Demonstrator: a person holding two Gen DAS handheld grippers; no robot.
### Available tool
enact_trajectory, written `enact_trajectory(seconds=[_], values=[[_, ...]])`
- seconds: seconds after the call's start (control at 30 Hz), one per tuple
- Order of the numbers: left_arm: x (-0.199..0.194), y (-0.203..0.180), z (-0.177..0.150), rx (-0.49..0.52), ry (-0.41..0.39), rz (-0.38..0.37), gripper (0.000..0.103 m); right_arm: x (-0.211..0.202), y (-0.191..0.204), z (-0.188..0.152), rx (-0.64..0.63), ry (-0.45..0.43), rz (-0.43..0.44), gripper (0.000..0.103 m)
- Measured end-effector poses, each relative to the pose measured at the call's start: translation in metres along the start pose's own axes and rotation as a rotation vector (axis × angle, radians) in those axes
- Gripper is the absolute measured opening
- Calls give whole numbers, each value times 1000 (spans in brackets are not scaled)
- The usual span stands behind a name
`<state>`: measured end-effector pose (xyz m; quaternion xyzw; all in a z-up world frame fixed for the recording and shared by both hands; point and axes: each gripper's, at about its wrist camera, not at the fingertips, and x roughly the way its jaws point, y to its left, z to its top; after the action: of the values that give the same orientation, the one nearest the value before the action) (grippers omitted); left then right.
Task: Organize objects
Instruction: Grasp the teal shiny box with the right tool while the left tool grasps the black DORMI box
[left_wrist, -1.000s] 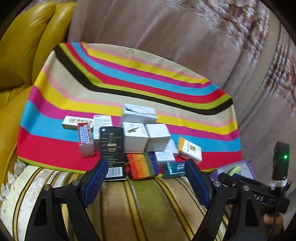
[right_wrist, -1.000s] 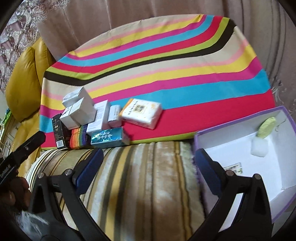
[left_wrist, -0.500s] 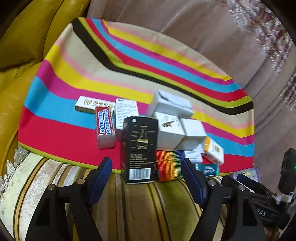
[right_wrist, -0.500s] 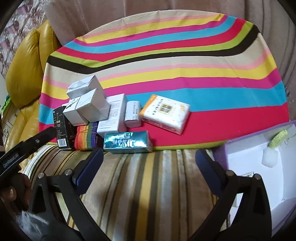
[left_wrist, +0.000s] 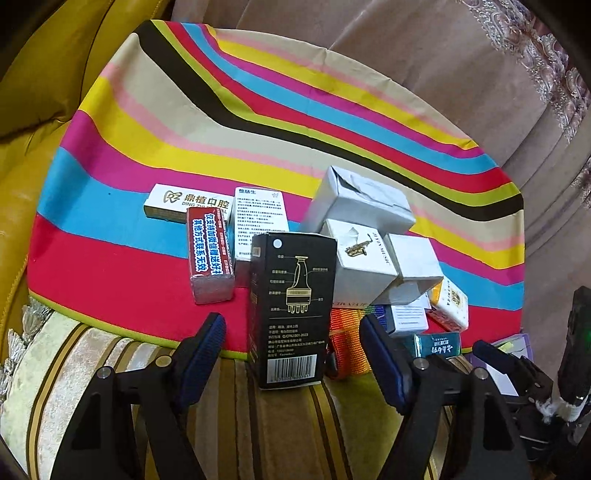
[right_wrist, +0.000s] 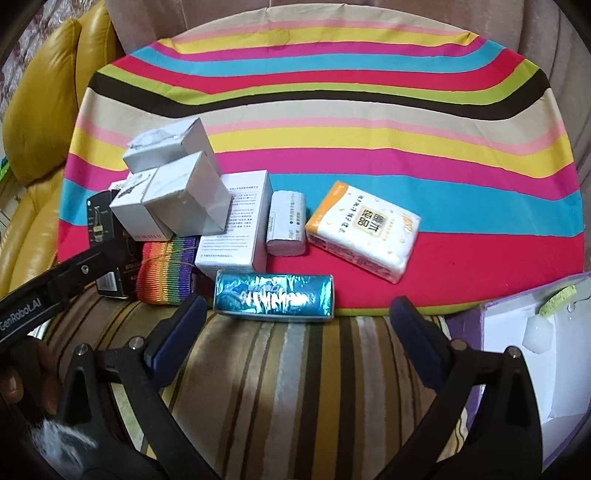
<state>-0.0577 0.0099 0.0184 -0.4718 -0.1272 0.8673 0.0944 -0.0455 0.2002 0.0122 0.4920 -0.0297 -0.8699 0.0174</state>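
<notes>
A tall black box (left_wrist: 293, 302) printed with a gold comb drawing stands at the near edge of the striped cloth (left_wrist: 155, 155). My left gripper (left_wrist: 291, 332) is open, its blue pads on either side of the box and clear of it. A rainbow strap roll (left_wrist: 347, 339) lies just right of the box. In the right wrist view my right gripper (right_wrist: 297, 314) is open and holds nothing, just short of a shiny teal pack (right_wrist: 275, 293). Behind it lie stacked white boxes (right_wrist: 173, 184), a flat white carton (right_wrist: 236, 221) and an orange-and-white tissue pack (right_wrist: 364, 230).
A red box (left_wrist: 210, 254) and two flat white cartons lie left of the black box. A purple-edged white box (right_wrist: 517, 369) stands at the right. Striped sofa fabric (right_wrist: 277, 387) runs below the cloth, yellow leather cushions (left_wrist: 44, 74) lie to the left, and a hand (right_wrist: 22, 369) holds the left gripper.
The left gripper came down closer around the black box and its jaws narrowed. The right gripper moved left, so the teal pack now sits ahead of it and the purple-edged box slid toward the right edge.
</notes>
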Motion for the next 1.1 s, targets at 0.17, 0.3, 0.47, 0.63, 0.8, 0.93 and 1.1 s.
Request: enact_trajectory(seconds=[0.17,0.3,0.47,0.63,0.8,0.93,1.1], values=[[6,5,1,-6,10,-1,70,10,4,4,-18,18,-29,100],[7,7,1,-7,10,-3,67,16,7,5,-28,28,-40,100],[10,8,0,-20,23,-12,54,18,9,2,-34,36,-49,98],[10,9,-1,-22,20,-16,48,18,11,1,-48,43,-66,94],[6,7,-3,-21,6,-16,46,20,12,-1,-40,49,-75,87],[1,9,-6,-32,-7,-20,43,21,9,-4,-24,57,-63,76],[-7,8,-9,-42,-28,-19,42,15,4,-5,-20,39,-40,76]])
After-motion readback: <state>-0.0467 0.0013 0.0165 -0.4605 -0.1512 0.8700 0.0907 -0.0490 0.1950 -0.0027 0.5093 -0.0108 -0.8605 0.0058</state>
